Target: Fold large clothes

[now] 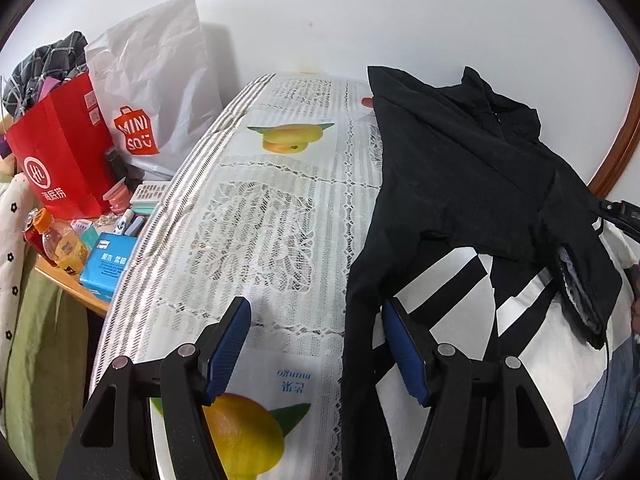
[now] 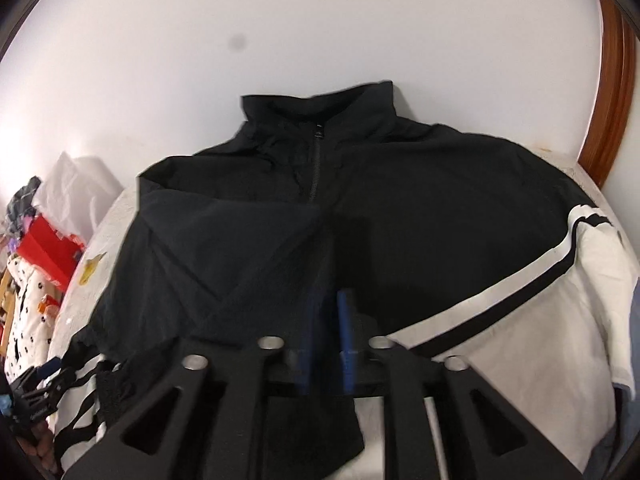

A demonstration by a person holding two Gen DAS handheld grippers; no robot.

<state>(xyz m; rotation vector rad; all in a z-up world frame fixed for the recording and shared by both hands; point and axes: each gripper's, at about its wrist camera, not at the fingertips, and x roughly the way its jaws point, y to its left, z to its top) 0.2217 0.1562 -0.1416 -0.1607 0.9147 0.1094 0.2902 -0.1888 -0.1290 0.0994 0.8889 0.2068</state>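
1. Starting nearest, the left tongs (image 1: 316,344) are seen held wide apart over the bench (image 1: 256,248); nothing is gripped. One blue pad is over the lace tablecloth (image 1: 240,216), the other is at the jacket's black edge, whether touching cannot be told.
2. The right tongs (image 2: 328,320) are seen with a narrow gap between blue pads, blurred. A black fold of the jacket (image 2: 400,208) lies directly under and in front of them; whether any cloth is pinched cannot be told.
3. The jacket is spread on the bench, black upper part, white lower panels with black stripes. One sleeve (image 1: 576,264) is seen folded across the body, cuff toward the near right in the left wrist view.
4. Collar (image 2: 320,108) is stood up against the white wall (image 2: 280,20) at the far edge, the zip (image 2: 316,168) closed below it.
5. Left of the bench, on a lower wooden surface: a blue tissue pack (image 1: 106,264), an orange-capped bottle (image 1: 60,240), a red paper bag (image 1: 64,152), and a white shopping bag (image 1: 160,80) behind it.
6. A brown wooden frame (image 2: 612,92) is seen at the far right.
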